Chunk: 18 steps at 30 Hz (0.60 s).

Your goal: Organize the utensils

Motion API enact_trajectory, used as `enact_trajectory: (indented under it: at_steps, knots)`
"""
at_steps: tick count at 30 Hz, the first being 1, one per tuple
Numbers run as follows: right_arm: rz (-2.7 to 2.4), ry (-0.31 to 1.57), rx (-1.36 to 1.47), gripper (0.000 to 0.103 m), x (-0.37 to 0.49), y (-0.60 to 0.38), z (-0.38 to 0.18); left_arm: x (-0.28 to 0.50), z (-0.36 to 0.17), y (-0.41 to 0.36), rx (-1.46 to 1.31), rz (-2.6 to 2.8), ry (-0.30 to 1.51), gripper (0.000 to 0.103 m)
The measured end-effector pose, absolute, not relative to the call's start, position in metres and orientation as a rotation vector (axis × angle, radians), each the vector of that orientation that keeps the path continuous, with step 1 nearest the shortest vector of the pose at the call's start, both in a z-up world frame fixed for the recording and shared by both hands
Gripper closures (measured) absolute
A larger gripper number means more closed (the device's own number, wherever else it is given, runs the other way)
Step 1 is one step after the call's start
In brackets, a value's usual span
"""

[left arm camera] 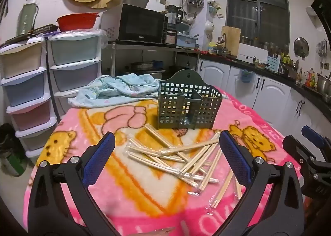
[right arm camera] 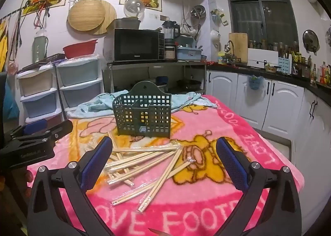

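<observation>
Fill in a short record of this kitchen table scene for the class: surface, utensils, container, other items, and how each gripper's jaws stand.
surface: table under a pink cartoon blanket
utensils: wrapped chopsticks lying in a loose, crossed pile on the blanket, none in the holder
container: green slotted holder, upright behind the pile, with a divider inside, empty
other items: light blue cloth crumpled behind the holder
left gripper: jaws wide open, holding nothing, above the pile
right gripper: jaws wide open, holding nothing, above the pile
</observation>
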State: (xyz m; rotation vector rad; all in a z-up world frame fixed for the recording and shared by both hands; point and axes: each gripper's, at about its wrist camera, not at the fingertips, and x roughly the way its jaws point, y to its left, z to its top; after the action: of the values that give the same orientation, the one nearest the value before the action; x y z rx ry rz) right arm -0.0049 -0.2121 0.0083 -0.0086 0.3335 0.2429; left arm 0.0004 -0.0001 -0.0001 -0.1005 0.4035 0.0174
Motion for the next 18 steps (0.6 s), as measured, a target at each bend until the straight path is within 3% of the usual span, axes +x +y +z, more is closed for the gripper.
enact_trajectory:
  at_steps: [18]
  knots:
    - [0.242,0.328,-0.005,0.006,-0.0054,-0.2126,0.0086,-0.0022,0.0017,-0.0013,-0.097,0.014,0.393,0.01]
